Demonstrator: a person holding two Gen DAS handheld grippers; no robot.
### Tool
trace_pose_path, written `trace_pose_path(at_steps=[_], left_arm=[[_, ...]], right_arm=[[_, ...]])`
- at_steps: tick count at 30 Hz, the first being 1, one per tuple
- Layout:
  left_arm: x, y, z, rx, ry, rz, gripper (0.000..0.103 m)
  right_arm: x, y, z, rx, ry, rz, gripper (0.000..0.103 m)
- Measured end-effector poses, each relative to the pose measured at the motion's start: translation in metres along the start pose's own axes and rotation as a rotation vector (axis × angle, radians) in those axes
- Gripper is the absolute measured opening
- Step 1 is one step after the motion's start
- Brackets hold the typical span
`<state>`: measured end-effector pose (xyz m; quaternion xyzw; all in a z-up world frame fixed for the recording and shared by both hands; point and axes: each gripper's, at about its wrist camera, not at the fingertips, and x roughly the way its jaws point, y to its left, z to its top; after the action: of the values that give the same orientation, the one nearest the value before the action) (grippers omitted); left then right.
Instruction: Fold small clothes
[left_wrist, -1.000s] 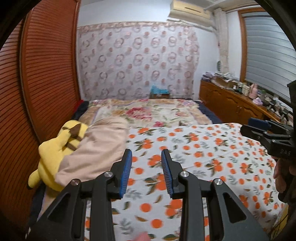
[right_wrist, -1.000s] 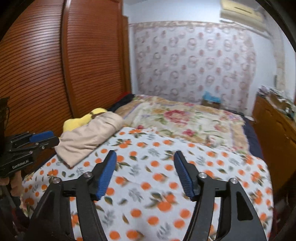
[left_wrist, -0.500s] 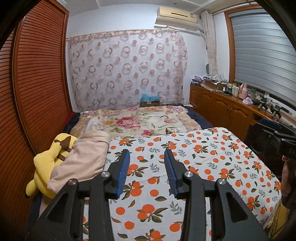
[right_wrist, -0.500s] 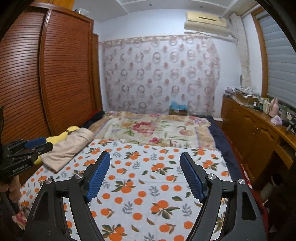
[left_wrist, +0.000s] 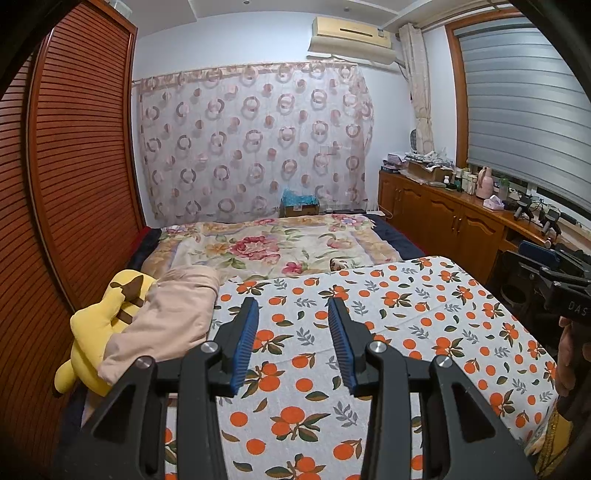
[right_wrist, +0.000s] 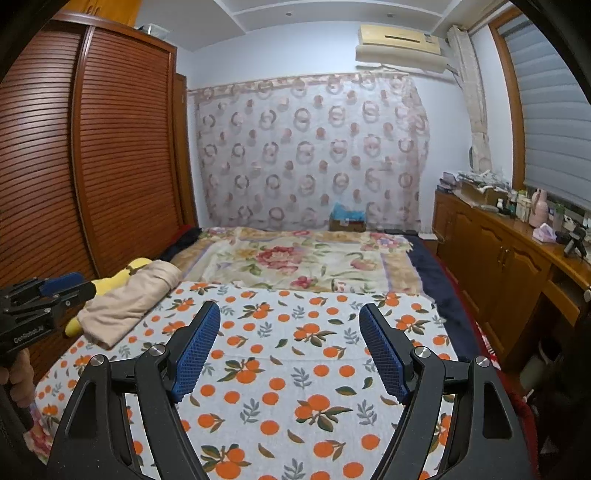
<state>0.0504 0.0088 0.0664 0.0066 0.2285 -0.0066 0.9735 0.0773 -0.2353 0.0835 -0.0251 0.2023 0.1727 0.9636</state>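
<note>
My left gripper (left_wrist: 291, 314) is open and empty, held above the orange-print sheet (left_wrist: 406, 317) on the bed. My right gripper (right_wrist: 290, 317) is open wider, also empty above the same sheet (right_wrist: 295, 350). A folded beige cloth (left_wrist: 173, 321) lies at the sheet's left edge, partly over a yellow plush toy (left_wrist: 99, 325); it also shows in the right wrist view (right_wrist: 129, 302). Each gripper appears at the edge of the other's view: the right one (left_wrist: 554, 273), the left one (right_wrist: 44, 299). No small garment lies between the fingers.
A floral blanket (left_wrist: 280, 247) covers the far half of the bed. A slatted wooden wardrobe (left_wrist: 74, 184) runs along the left. A wooden sideboard (right_wrist: 509, 258) with bottles and clutter stands at the right. A cardboard box (left_wrist: 299, 206) sits by the curtain.
Both grippers have risen and tilted up, so the views now take in more of the room and ceiling. The right gripper has opened wider. The beige cloth has not moved.
</note>
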Motion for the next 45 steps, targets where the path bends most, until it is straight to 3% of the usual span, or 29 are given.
trace_pose_path(at_steps=[45], left_arm=[[-0.011, -0.004, 0.003, 0.001, -0.014, -0.002, 0.041]], right_arm=[[-0.008, -0.006, -0.001, -0.003, -0.014, -0.016, 0.08]])
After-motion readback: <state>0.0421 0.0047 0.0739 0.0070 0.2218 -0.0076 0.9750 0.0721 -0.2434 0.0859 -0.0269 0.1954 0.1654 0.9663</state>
